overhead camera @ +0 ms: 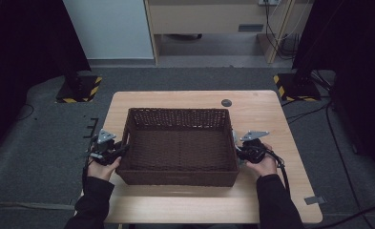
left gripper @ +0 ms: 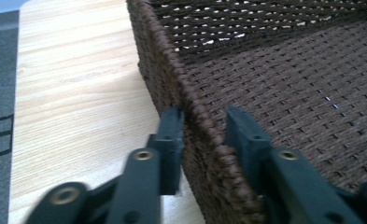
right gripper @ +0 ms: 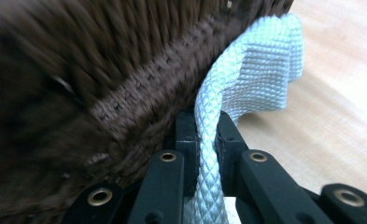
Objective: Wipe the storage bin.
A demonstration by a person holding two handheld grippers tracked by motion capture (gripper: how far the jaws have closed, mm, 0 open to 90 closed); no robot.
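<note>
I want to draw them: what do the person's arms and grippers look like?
Both sleeves are black. Each hand holds a black gripper, left and right, topped by a grey three-cornered plate. The jaws are black bars with brass-ringed holes. A black cable trails from the right one.

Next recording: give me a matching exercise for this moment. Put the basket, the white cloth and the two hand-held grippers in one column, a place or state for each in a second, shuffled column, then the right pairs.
Things
1. Woven basket
2. White cloth
3. Left hand-held gripper
4. Right hand-held gripper

Places or states
A. Jaws straddle the basket's side wall, one outside, one inside
B. Dark brown, standing on the wooden table
C. Pinched between two black jaws, beside the basket's outer wall
D. Jaws clamped shut on a strip of fabric

Pairs: 1-B, 2-C, 3-A, 4-D
</note>
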